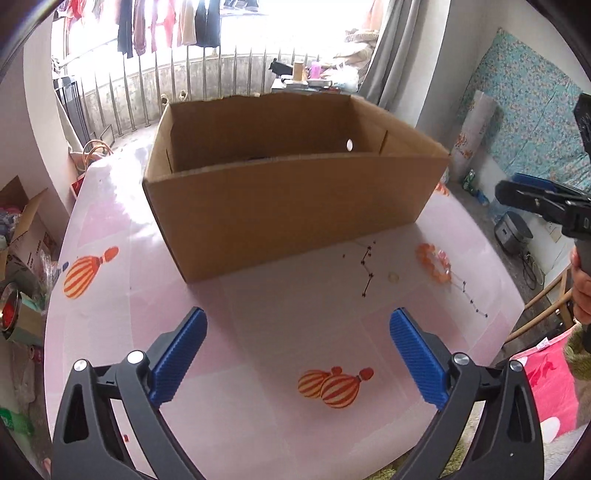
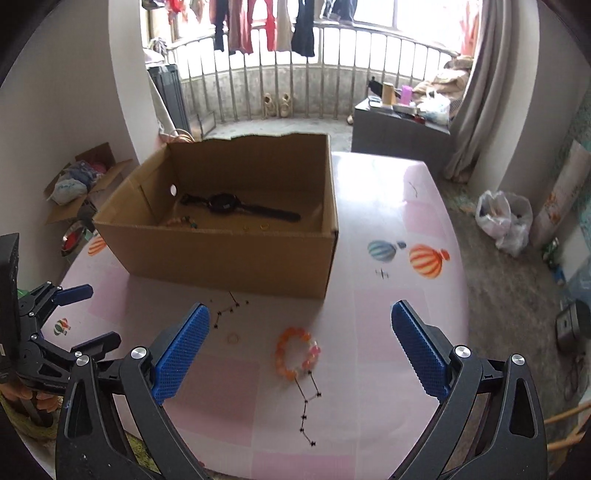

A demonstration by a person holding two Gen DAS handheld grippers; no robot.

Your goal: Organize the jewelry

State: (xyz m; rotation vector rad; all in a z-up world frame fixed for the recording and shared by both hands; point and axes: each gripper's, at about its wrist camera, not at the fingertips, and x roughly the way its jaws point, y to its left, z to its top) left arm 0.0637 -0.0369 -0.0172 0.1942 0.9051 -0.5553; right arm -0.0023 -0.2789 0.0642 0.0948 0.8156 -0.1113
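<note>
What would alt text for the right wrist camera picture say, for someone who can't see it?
An open right gripper with blue fingers hovers over a pink table, above an orange bead bracelet, a small ring and two thin dark-beaded chains. Behind sits an open cardboard box holding a black watch and small jewelry.

A lived-in home, a room opening onto a balcony: at twelve o'clock laundry [image 2: 266, 26] hangs above a metal railing [image 2: 332, 74], with a grey curtain [image 2: 476, 92] at two o'clock. The tabletop [image 2: 388, 206] wears a pink balloon-print cover, and an open box of clothes [image 2: 81, 177] sits on the floor at nine o'clock.
</note>
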